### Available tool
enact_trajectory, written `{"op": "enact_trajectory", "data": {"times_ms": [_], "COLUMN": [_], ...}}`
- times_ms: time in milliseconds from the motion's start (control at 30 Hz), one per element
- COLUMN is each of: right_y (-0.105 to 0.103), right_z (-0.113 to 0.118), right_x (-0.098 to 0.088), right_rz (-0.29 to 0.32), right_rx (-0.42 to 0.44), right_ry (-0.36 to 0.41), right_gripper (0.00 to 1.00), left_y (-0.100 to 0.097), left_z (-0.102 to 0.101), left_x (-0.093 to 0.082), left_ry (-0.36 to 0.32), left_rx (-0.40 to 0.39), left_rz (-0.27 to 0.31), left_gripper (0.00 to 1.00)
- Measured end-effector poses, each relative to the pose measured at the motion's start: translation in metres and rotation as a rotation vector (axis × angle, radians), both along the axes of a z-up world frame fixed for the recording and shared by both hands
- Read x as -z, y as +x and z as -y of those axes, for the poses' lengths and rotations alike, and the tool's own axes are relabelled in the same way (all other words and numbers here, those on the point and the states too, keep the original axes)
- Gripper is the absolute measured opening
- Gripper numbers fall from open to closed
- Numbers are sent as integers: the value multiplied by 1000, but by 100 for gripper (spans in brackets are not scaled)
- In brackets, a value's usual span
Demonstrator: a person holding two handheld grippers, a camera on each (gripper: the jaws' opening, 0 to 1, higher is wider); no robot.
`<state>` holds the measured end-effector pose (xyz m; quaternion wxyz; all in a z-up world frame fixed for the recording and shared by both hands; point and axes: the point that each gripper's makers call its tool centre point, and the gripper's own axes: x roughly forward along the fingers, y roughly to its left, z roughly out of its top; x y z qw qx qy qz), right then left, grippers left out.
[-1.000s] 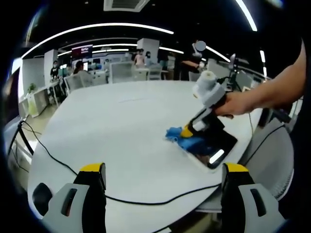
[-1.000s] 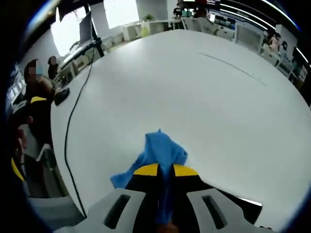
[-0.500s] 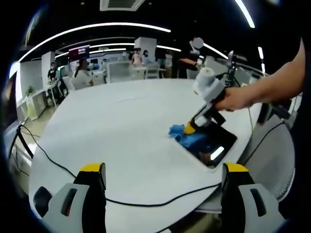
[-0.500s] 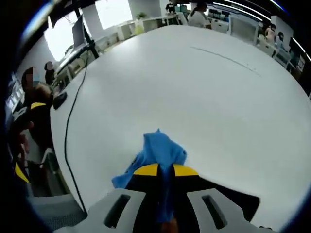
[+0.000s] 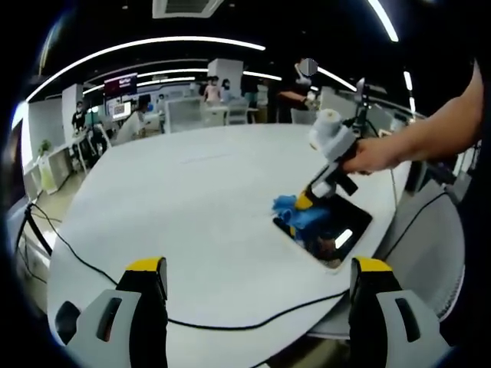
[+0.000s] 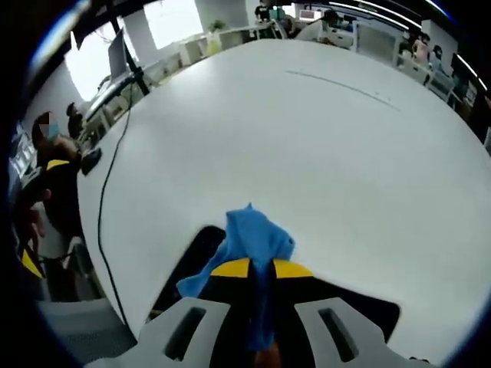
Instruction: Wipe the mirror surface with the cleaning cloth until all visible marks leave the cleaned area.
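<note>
Right claw (image 6: 261,268) clenched on the blue cleaning cloth (image 6: 253,239), pressing it onto the dark mirror (image 5: 330,230).
The mirror lies flat on the white counter (image 5: 192,207) directly under that claw; the left claw (image 5: 257,280) hangs released, well apart, near a black cable (image 5: 230,320).
</note>
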<state>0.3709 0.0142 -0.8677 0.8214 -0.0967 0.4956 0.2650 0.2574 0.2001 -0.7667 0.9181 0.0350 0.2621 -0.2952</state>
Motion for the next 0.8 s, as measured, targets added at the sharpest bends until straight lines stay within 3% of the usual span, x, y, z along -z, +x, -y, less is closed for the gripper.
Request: {"op": "enact_trajectory", "data": {"times_ms": [433,567,800], "right_y": [0,-3,-14], "right_z": [-1,-1,0], "right_x": [1,0,1], "right_rz": [11,51,44], "right_rx": [25,25,34], "right_ry": [0,-9,-26], "right_gripper": [4,4,4], "left_y": [-3,-3,-5], "left_z": [-3,0,4], "left_x": [1,-1,-1], "left_ry": [3,-5,-10], "left_rx": [-7,-9,-9], "left_rz": [2,5,12], "left_gripper": [100,100,100]}}
